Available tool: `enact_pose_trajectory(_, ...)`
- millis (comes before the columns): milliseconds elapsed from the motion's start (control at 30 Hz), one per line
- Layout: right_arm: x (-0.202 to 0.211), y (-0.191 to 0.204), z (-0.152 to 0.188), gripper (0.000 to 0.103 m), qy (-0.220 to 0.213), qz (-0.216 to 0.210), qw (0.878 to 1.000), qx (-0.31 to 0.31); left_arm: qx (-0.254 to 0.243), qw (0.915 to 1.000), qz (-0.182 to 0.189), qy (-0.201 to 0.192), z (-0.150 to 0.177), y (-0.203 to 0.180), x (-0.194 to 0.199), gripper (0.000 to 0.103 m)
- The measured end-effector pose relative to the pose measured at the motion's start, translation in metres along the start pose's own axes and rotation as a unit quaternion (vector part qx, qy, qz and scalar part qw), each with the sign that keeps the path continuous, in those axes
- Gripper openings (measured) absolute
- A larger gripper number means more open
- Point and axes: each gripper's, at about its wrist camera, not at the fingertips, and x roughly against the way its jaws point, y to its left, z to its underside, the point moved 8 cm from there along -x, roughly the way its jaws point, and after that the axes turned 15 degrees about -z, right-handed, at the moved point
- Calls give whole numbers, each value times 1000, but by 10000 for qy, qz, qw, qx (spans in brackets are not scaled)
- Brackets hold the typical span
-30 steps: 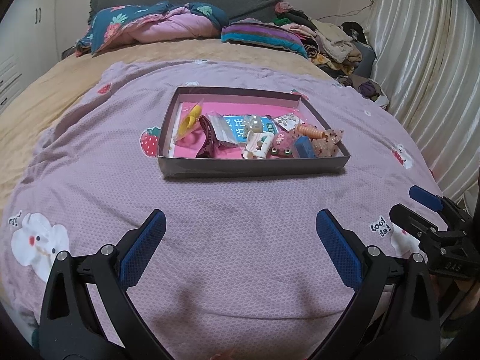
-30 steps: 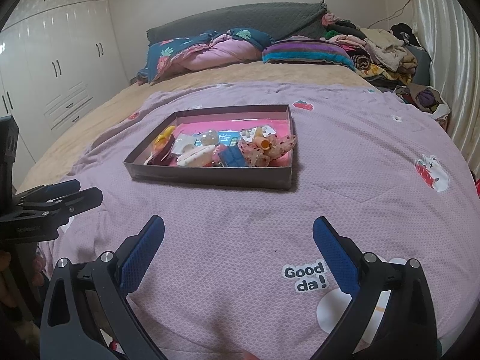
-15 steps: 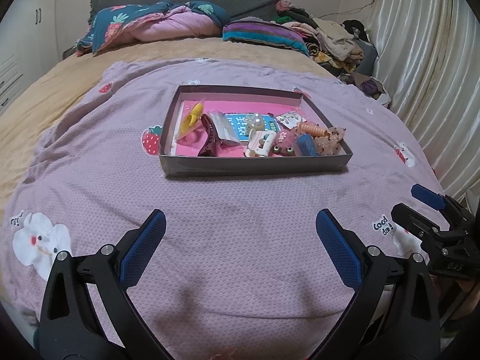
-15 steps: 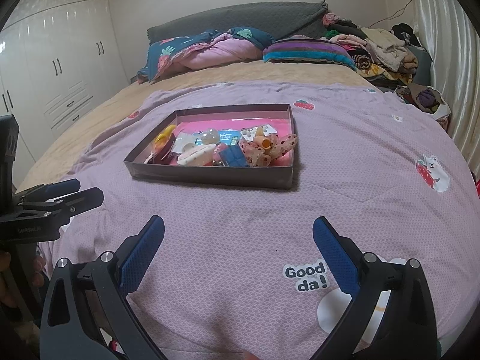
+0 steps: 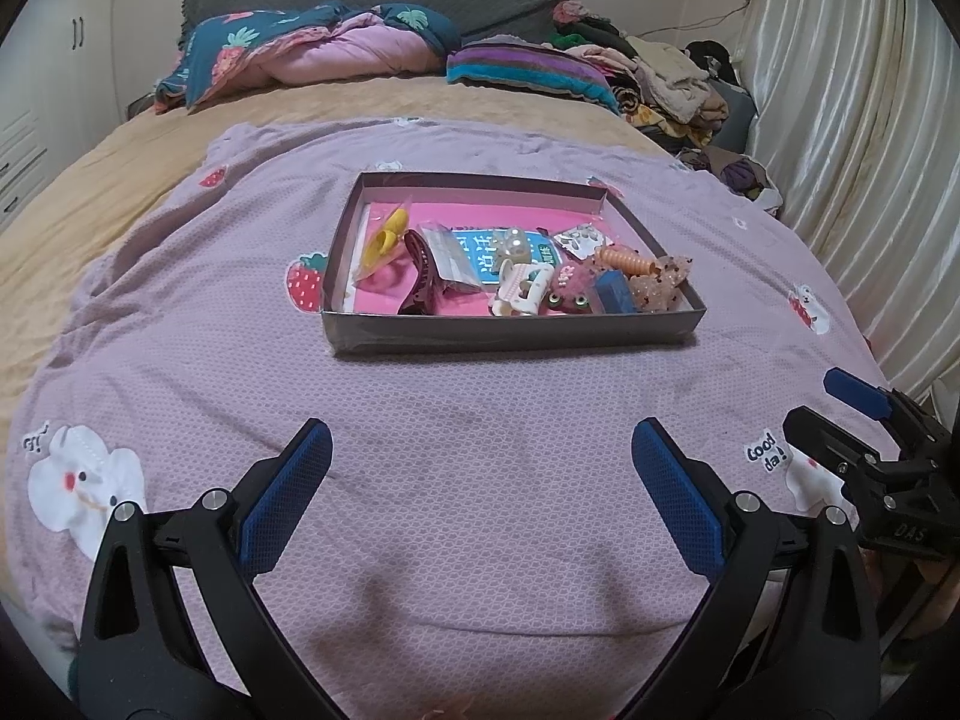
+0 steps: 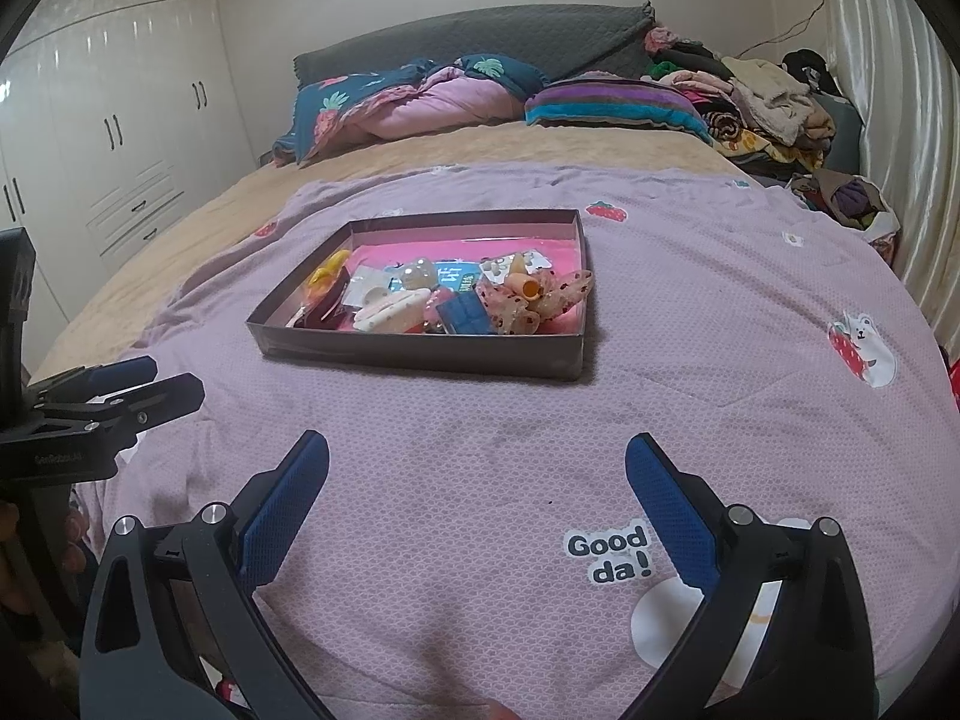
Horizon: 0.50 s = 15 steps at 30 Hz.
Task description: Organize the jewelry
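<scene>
Left wrist view: the left gripper [image 5: 480, 450] hangs spread wide and empty above the purple bedspread [image 5: 480, 420]. Ahead, the shallow box [image 5: 510, 330] holds a yellow clip [image 5: 384, 237], dark claw clip [image 5: 423, 282], white clip [image 5: 522, 288] and blue piece [image 5: 615, 294].

Right wrist view: the right gripper [image 6: 477, 462] is likewise spread and empty; the box [image 6: 420, 354] lies ahead, its jumbled pieces hard to separate, perhaps including a spotted bow [image 6: 540, 300].

both tongs, left tongs [image 5: 480, 480] and right tongs [image 6: 477, 480], are black triangular-framed plastic with ribbed blue pads [image 5: 282, 498], silver screws [image 5: 215, 499] at the joints, and faint white lettering [image 6: 57, 459] on the body.

Bed [image 5: 150, 192], white wardrobe [image 6: 108, 138]; pale curtains [image 5: 852, 138]
</scene>
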Motion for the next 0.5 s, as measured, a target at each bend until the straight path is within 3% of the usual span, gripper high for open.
enact_pose_trajectory(500, 3, 1, -1, 99, -20, 46, 10000, 14, -65, 9999, -133, 26, 3, 2, -2, 94)
